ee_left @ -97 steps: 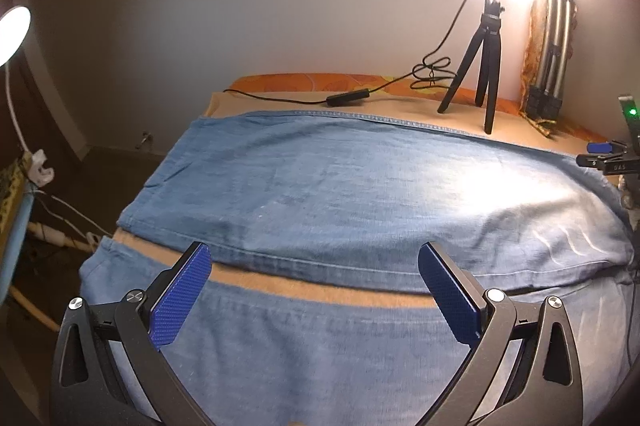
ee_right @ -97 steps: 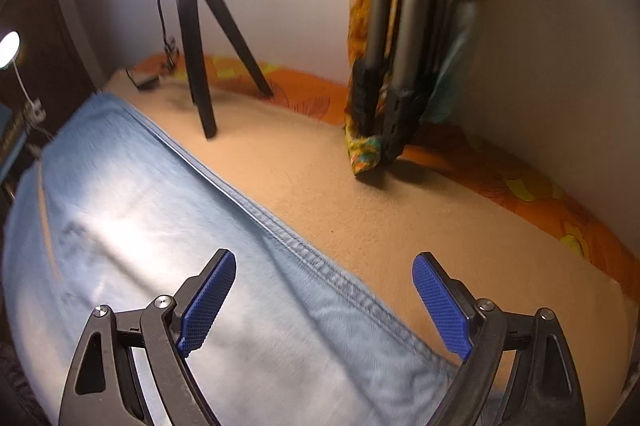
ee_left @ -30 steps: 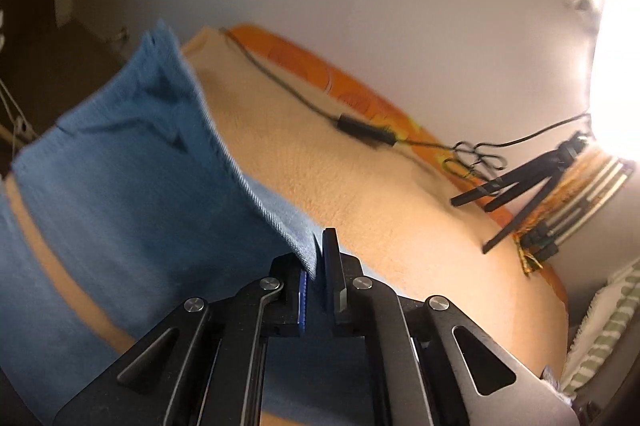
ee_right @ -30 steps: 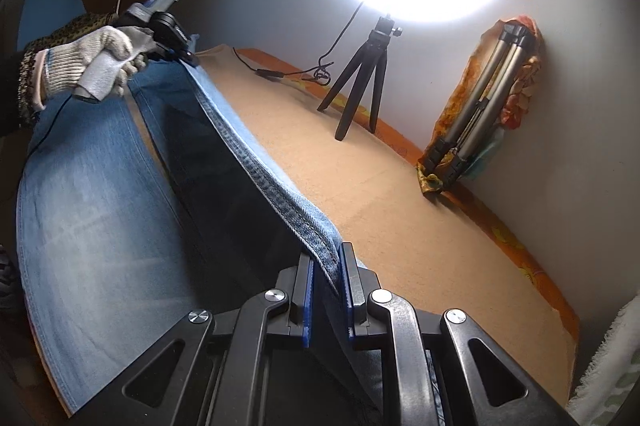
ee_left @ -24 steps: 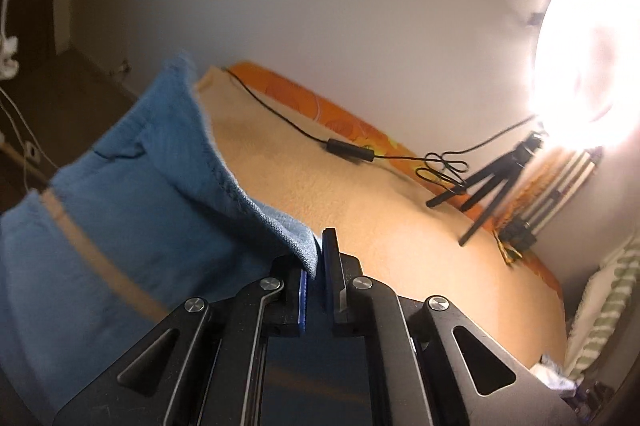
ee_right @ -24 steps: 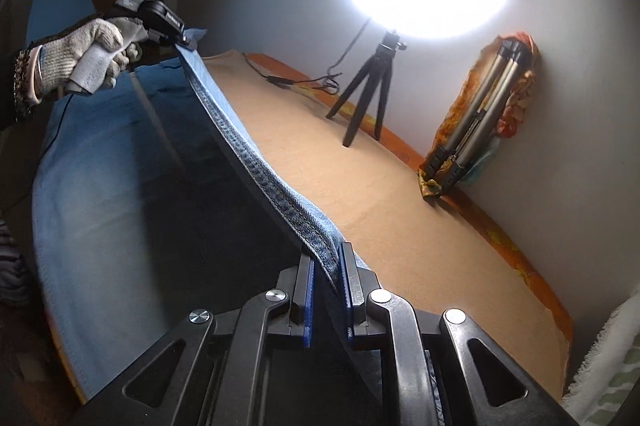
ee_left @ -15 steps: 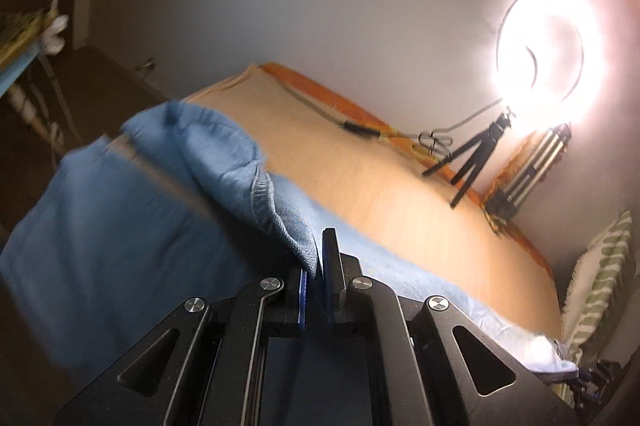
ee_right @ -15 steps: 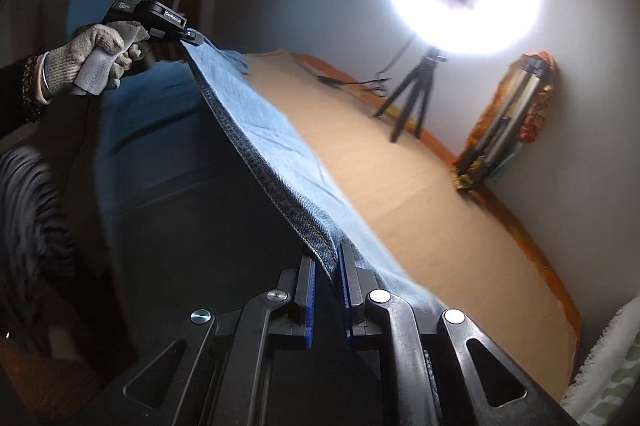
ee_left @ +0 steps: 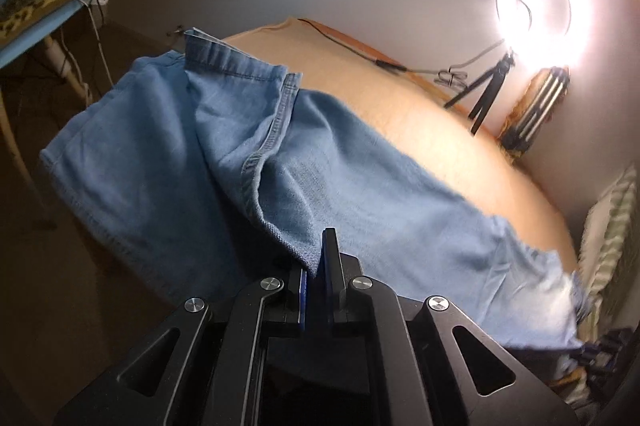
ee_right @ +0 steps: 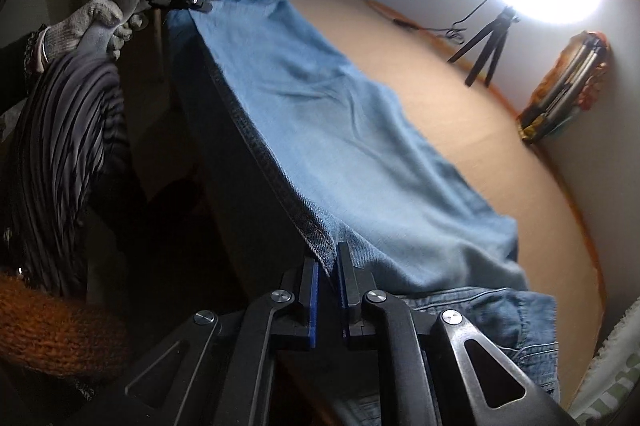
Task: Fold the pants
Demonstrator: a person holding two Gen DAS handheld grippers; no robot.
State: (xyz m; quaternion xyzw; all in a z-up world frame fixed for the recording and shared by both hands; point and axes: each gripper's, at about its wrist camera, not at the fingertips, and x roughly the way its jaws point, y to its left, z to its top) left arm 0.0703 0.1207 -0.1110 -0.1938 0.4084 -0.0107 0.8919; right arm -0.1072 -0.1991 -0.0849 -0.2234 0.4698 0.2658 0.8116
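Right wrist view: both grippers' jaws pinch the pale-blue pants (ee_right: 340, 129), stretched taut above the bed (ee_right: 460, 113).

The left gripper (ee_left: 316, 276) has its two black jaws pressed nearly together, the blue pads pinching a fold of cloth, its fingers pointing out across the bed from the near edge. From the right wrist view this same tool sits at upper left, carried in a left hand (ee_right: 94, 21) wearing a white knit glove, the fist wrapped round the handle, a dark sleeve at the wrist. The right gripper (ee_right: 328, 278) is likewise clamped down, blue pads tight on a hemmed edge, its fingers aimed along the near edge toward the gloved hand.
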